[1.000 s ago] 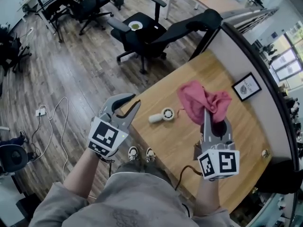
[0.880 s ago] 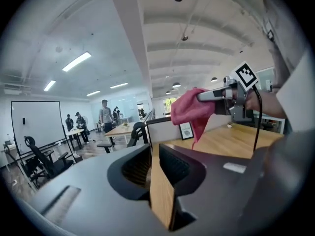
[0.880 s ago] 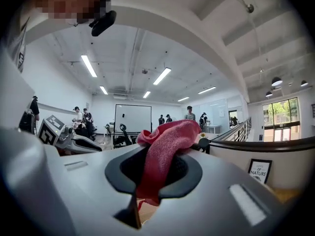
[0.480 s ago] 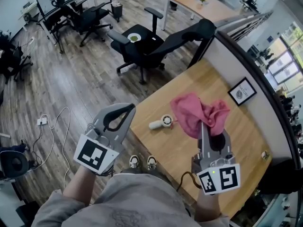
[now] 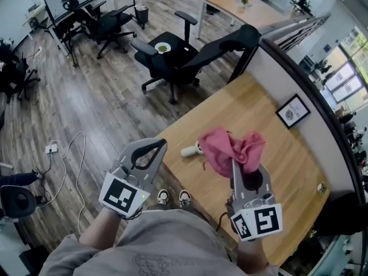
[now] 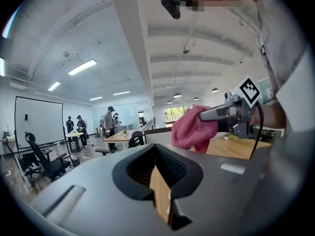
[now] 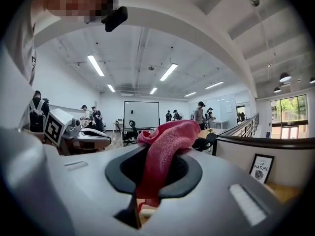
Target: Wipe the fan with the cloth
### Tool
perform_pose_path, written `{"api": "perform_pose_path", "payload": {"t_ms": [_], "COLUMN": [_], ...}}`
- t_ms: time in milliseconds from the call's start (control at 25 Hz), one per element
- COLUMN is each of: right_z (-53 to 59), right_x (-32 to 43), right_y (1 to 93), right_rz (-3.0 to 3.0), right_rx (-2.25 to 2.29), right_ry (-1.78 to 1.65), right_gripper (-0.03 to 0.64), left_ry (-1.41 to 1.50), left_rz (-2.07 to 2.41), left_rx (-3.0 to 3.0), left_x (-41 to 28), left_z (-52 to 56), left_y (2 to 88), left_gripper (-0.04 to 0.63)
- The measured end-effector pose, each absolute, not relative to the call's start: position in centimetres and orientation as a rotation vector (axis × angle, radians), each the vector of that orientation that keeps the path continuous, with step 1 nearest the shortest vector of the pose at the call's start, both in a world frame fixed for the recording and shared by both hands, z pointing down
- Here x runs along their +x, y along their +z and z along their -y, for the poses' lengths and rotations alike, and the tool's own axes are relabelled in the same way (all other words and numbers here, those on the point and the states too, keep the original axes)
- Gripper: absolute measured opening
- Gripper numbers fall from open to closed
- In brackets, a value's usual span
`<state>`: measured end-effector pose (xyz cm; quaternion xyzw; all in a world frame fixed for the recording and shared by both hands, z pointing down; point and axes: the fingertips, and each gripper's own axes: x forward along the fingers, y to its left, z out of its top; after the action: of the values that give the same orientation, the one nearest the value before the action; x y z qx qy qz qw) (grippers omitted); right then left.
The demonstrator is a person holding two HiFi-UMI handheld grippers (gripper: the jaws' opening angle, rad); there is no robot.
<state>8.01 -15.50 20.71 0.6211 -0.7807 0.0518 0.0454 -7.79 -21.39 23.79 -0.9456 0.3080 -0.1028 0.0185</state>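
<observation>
1. Wood flooring and black chairs (image 5: 172, 50) fill the upper left of the head view. A wooden table (image 5: 270, 114) runs down the right.
2. At lower right, the right gripper (image 5: 234, 164) is clamped on the pink cloth (image 5: 227, 148), which bunches above its jaws.
3. At centre frame, the fan (image 5: 190, 150) lies near the table's edge. A second ago it lay fully in view, left of the cloth. Now the cloth has swung left over its head, and only the white handle shows.
4. I cannot tell whether the cloth touches the fan. I judge that wiping is about to begin.
5. At lower left, the left gripper (image 5: 163, 148) has just been closing its jaws. They are together now with nothing between them. It sits left of the fan and holds nothing, so the fan is not steadied.
6. The frame (image 5: 290, 110) at the right edge reads "NATURE" in the right gripper view. Its smaller lines are too small to read.
</observation>
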Motion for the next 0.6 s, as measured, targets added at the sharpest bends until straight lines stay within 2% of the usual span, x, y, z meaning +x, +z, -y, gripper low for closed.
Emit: {"api": "perform_pose_path", "payload": {"t_ms": [600], "right_z": [15.66], "right_x": [8.40], "right_y": [20.71], "right_rz": [2.381], "right_rx": [1.890], "right_ry": [0.159], "right_gripper": [0.057], "left_ry": [-0.332], "left_rz": [-0.957], "left_rx": [-2.945], "left_x": [-7.27], "left_z": [21.20], "left_y": [24.10], "left_gripper": [0.002]}}
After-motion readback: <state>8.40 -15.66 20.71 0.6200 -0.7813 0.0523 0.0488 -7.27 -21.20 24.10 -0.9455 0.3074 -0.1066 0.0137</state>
